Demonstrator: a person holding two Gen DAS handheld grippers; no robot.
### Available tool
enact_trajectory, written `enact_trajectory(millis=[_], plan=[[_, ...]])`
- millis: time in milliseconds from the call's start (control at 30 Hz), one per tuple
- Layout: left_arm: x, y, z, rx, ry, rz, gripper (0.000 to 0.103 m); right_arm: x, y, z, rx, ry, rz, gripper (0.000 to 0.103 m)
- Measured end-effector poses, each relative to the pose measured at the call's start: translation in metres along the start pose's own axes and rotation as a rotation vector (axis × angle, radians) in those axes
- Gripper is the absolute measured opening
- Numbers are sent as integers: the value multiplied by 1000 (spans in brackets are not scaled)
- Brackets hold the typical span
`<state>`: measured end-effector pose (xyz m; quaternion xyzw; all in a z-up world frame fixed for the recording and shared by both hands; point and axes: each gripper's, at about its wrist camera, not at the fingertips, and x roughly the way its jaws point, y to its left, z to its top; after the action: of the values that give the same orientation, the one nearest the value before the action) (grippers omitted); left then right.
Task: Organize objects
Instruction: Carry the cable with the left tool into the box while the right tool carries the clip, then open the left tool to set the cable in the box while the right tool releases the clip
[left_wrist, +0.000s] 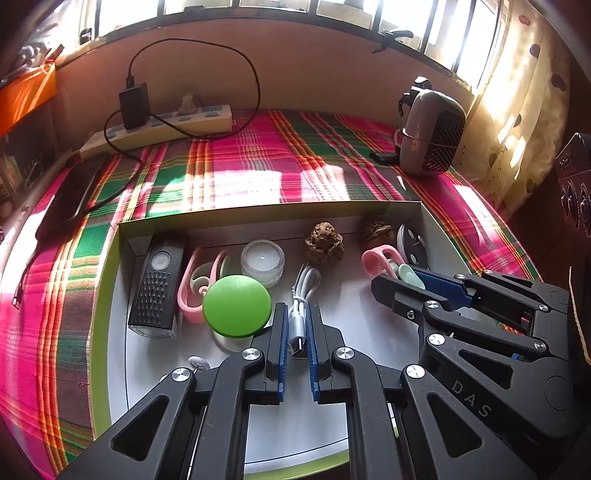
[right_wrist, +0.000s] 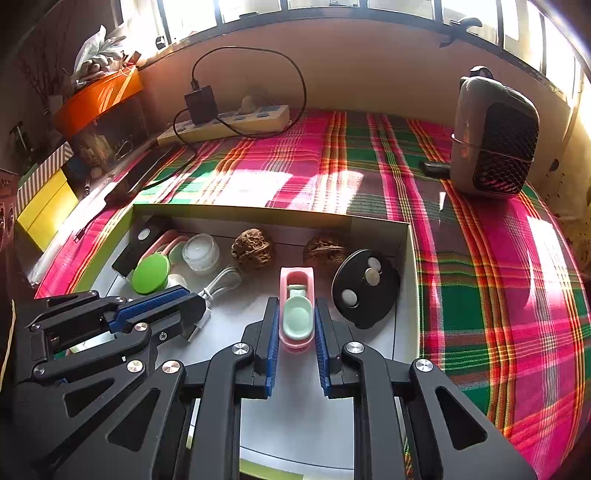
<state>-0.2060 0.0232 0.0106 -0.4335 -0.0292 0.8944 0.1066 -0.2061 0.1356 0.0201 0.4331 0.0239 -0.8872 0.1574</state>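
A shallow box (left_wrist: 122, 332) with a green rim lies on the plaid cloth. My left gripper (left_wrist: 297, 317) is shut on a coiled white USB cable (left_wrist: 301, 295) inside it; the cable also shows in the right wrist view (right_wrist: 221, 282). My right gripper (right_wrist: 297, 314) is shut on a pink and mint clip (right_wrist: 297, 317), which also shows in the left wrist view (left_wrist: 384, 260). In the box are a black bike light (left_wrist: 157, 284), a second pink clip (left_wrist: 195, 280), a green lid (left_wrist: 236, 306), a small clear jar (left_wrist: 263, 260), two walnuts (left_wrist: 324, 243) and a black disc (right_wrist: 365, 288).
A white power strip (left_wrist: 159, 129) with a black charger and cable lies at the back left. A dark phone (left_wrist: 74, 195) lies left of the box. A grey heater (right_wrist: 495, 140) stands at the back right. Orange and yellow boxes (right_wrist: 48, 210) sit beyond the left edge.
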Motion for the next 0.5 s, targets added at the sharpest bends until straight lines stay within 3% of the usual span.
enact_trajectory(millis=[500], plan=[[0,-1,0,-6,3,0,9,7,4,-1,-20,11,-3,19]])
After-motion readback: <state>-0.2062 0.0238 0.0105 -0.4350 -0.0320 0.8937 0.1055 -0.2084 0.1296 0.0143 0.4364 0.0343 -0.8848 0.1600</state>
